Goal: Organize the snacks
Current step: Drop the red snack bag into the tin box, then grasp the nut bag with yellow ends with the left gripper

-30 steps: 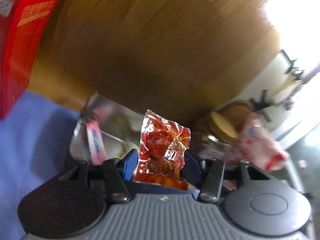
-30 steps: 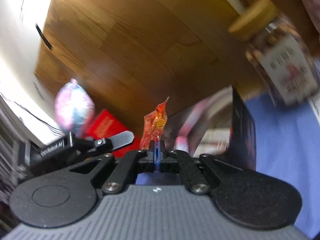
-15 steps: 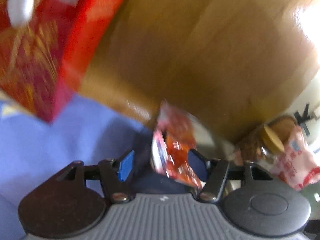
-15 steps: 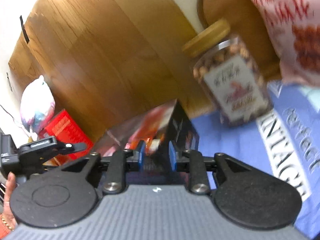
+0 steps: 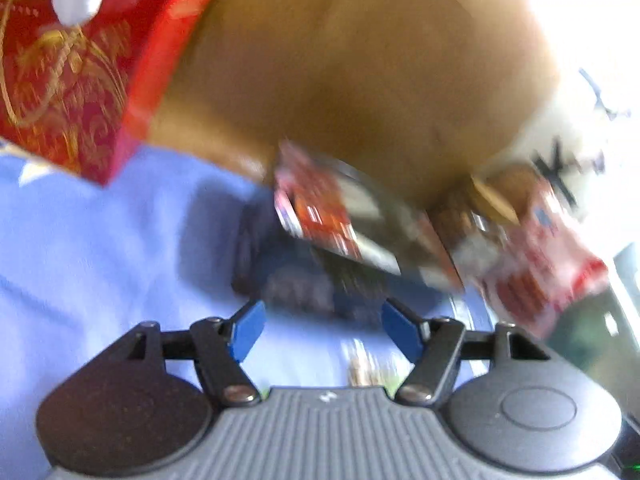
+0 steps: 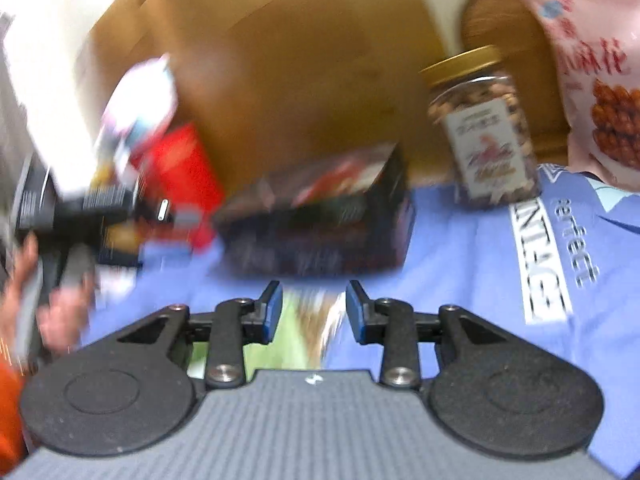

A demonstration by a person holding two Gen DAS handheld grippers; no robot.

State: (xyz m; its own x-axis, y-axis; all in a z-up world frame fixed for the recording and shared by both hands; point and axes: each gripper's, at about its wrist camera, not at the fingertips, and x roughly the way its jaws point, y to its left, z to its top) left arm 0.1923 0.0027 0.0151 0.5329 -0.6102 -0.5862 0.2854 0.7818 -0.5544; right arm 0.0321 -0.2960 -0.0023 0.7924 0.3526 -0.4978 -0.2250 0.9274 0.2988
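Observation:
A dark open box [image 5: 304, 280] stands on the blue cloth [image 5: 100, 264], with a red snack packet [image 5: 316, 208] lying in it. My left gripper [image 5: 324, 330] hangs in front of the box; its jaws are opening and nothing is between them. In the right wrist view the same box [image 6: 320, 232] sits just beyond my right gripper [image 6: 315, 312], whose jaws are also opening. A blurred green and brown packet [image 6: 308, 328] shows low between its fingers, apparently lying on the cloth and not pressed by the pads.
A red patterned box [image 5: 80, 68] stands at the far left. A nut jar with a gold lid [image 6: 480, 132] and a pink snack bag [image 6: 592, 72] stand right of the dark box. A person's hand [image 6: 52, 308] holds the left gripper. Wooden floor lies beyond.
The left gripper let go of the red packet, which now lies in the box. The right gripper, shut on an orange packet a second ago, has opened. Both have drawn back from the box.

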